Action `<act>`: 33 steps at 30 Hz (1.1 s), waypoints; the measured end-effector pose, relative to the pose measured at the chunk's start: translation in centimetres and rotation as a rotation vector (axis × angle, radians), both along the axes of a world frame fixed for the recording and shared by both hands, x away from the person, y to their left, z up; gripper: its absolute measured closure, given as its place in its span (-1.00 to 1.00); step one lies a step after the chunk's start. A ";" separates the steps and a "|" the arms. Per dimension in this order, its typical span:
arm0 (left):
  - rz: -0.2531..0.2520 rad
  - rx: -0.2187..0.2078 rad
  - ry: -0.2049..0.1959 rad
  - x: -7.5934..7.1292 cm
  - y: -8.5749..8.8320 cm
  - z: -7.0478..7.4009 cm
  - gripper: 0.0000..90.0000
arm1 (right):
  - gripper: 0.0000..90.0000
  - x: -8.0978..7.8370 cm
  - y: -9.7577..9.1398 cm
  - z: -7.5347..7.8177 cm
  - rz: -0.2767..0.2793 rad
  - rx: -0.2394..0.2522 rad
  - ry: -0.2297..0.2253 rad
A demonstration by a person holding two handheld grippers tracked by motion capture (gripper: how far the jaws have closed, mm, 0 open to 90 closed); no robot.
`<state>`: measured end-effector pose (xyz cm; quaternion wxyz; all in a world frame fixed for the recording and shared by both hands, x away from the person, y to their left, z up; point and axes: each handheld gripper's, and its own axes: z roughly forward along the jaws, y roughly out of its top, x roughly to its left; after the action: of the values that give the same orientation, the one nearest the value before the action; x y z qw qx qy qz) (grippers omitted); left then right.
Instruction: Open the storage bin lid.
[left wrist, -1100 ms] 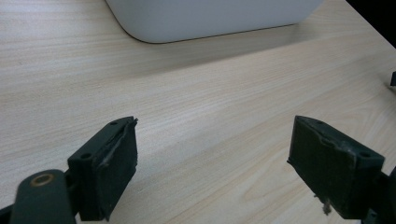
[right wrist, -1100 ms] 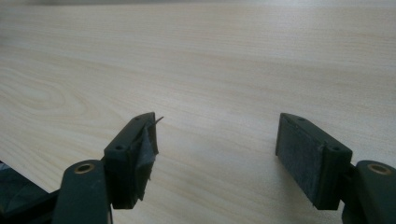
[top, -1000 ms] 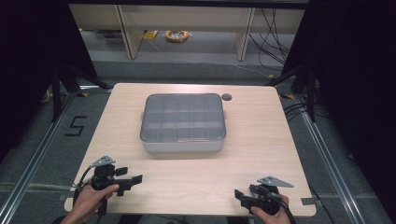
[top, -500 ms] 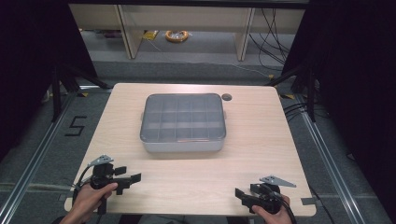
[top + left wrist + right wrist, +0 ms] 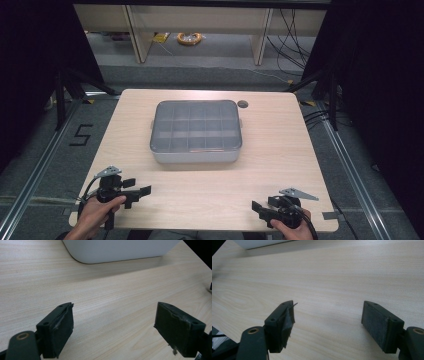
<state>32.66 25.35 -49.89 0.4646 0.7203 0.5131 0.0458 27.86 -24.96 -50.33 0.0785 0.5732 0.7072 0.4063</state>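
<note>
A grey plastic compartment box point(image 5: 196, 131) with a clear lid sits shut in the middle of the wooden table point(image 5: 210, 190). My left gripper point(image 5: 142, 191) rests at the near left corner, held by a hand, jaws open and pointing right. In the left gripper view the gripper point(image 5: 113, 330) holds nothing, and the box's white wall point(image 5: 117, 250) lies ahead. My right gripper point(image 5: 256, 207) sits at the near right corner, pointing left. In the right gripper view its jaws stand wide apart over bare wood, the gripper point(image 5: 328, 322) empty, with the box's edge point(image 5: 259, 243) far off.
A dark round cable hole point(image 5: 243, 104) lies in the table just behind the box's right corner. Beyond the table stand shelf legs point(image 5: 260, 35), floor cables and a yellow coil point(image 5: 190, 37). Metal rails point(image 5: 345, 165) run along both sides of the table.
Both hands have shifted only slightly near the table's front edge. The box has not moved.
</note>
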 end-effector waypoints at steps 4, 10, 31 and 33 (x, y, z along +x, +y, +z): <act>0.006 -0.007 -0.001 0.0 0.0 0.0 -0.67 | -0.39 -0.1 0.2 0.0 -0.016 0.019 0.019; 0.015 -0.006 -0.003 0.0 0.1 0.1 -0.67 | -0.40 -0.1 0.2 0.2 -0.021 0.076 0.043; 0.033 -0.026 0.006 0.5 0.1 0.1 -0.67 | -0.43 1.3 -0.6 0.3 -0.036 0.111 -0.029; 0.032 -0.038 0.007 0.6 0.1 0.1 -0.67 | -0.43 1.6 -0.7 0.2 -0.049 0.110 -0.056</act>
<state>33.23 25.45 -49.84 0.4757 0.7031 0.5269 0.0412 29.49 -25.63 -50.13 0.0769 0.5822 0.6671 0.4584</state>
